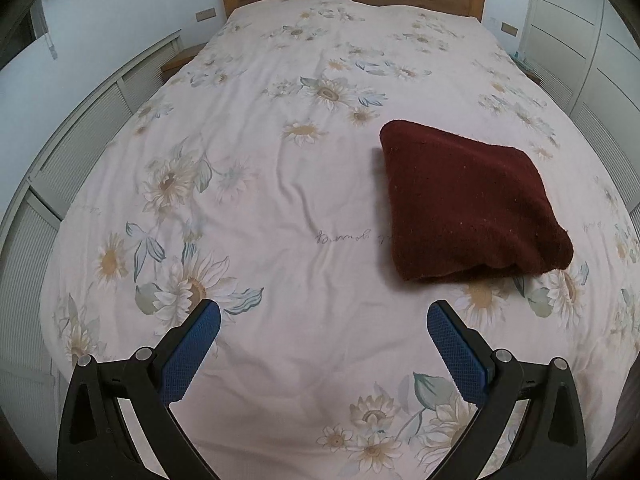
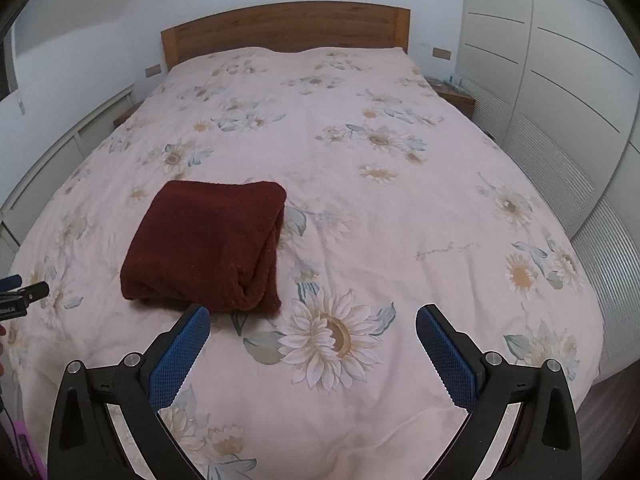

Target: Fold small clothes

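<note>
A dark red knitted garment [image 1: 468,204] lies folded into a thick square on the bed. In the left wrist view it is ahead and to the right; in the right wrist view the garment [image 2: 208,248] is ahead and to the left. My left gripper [image 1: 324,316] is open and empty, above the quilt, short of the garment. My right gripper [image 2: 314,320] is open and empty, its left finger [image 2: 184,352] just in front of the garment's near edge. The left gripper's tip also shows at the far left of the right wrist view [image 2: 22,292].
The bed carries a pale pink quilt with sunflower print [image 1: 280,184]. A wooden headboard [image 2: 286,28] stands at the far end. White wardrobes [image 2: 560,80] line the right side, slatted panels [image 1: 80,128] the left. A nightstand [image 2: 454,94] sits at the far right.
</note>
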`<state>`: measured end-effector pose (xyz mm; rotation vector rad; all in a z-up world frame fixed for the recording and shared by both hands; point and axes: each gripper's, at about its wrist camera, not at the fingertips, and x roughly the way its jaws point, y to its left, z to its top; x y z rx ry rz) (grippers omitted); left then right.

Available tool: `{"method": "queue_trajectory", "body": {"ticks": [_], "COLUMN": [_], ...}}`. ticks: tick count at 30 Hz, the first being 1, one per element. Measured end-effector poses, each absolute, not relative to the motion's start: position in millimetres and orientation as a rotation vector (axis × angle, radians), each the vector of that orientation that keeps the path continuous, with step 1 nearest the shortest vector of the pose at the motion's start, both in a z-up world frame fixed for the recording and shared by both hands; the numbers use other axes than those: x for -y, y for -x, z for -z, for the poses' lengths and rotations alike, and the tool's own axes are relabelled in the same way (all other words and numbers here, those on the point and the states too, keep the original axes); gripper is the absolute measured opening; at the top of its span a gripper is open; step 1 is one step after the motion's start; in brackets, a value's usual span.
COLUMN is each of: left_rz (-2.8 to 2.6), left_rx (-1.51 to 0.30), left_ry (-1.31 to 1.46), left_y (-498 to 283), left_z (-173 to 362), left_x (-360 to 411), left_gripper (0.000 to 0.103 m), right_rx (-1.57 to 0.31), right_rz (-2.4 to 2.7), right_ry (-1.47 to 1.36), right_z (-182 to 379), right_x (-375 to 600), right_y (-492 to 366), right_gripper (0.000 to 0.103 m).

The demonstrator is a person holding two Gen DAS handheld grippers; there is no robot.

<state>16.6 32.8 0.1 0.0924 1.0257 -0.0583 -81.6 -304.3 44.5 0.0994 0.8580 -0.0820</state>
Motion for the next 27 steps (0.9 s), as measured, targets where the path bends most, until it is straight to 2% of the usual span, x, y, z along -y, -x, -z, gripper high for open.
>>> {"method": "queue_trajectory", "body": {"ticks": [27], "left_rz": [0.063], "left_rx": [-1.030], "left_ry": [-0.113], "left_y": [-12.1], "left_z": [2.1], "left_x": [-25.5], "left_gripper": [0.102], "right_rx": [-0.862], "right_rz": [0.093], "right_ry": [-0.100], "right_z": [-42.8], "right_x": [311.4], "right_y": [94.0], "right_gripper": [0.103]}}
